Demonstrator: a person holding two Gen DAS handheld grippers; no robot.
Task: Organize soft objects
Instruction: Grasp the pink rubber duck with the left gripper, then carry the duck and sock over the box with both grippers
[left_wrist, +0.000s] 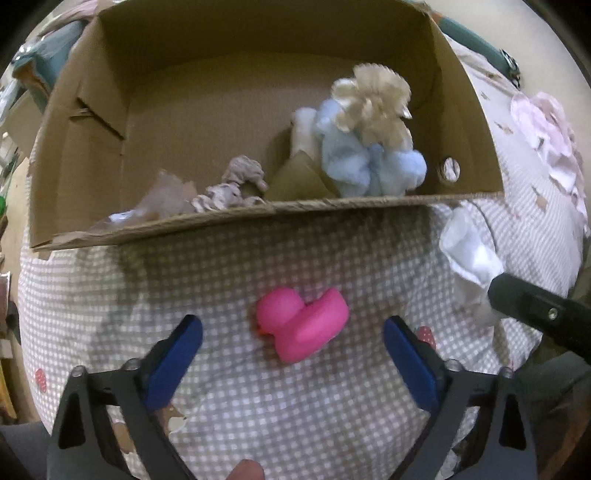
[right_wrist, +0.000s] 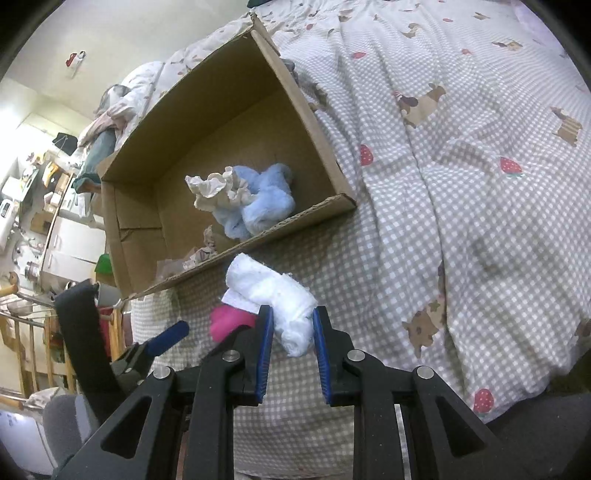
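Note:
A pink rubber duck (left_wrist: 302, 324) lies on the checked bedspread, just ahead of my left gripper (left_wrist: 293, 334), which is open and empty with its blue pads either side of it. My right gripper (right_wrist: 293, 326) is shut on a white fluffy cloth (right_wrist: 275, 295); the cloth also shows at the right of the left wrist view (left_wrist: 467, 254). The duck shows as a pink patch (right_wrist: 229, 321) left of the right gripper. An open cardboard box (left_wrist: 258, 216) holds a blue plush (left_wrist: 369, 166), a cream scrunchie (left_wrist: 373, 107) and a greyish scrunchie (left_wrist: 236, 184).
The bedspread (right_wrist: 461, 184) with dog and strawberry prints fills the right side. The box's near wall stands between the duck and the box floor. Furniture and clutter (right_wrist: 44, 184) lie beyond the bed's left edge. A pink cloth (left_wrist: 546, 144) lies right of the box.

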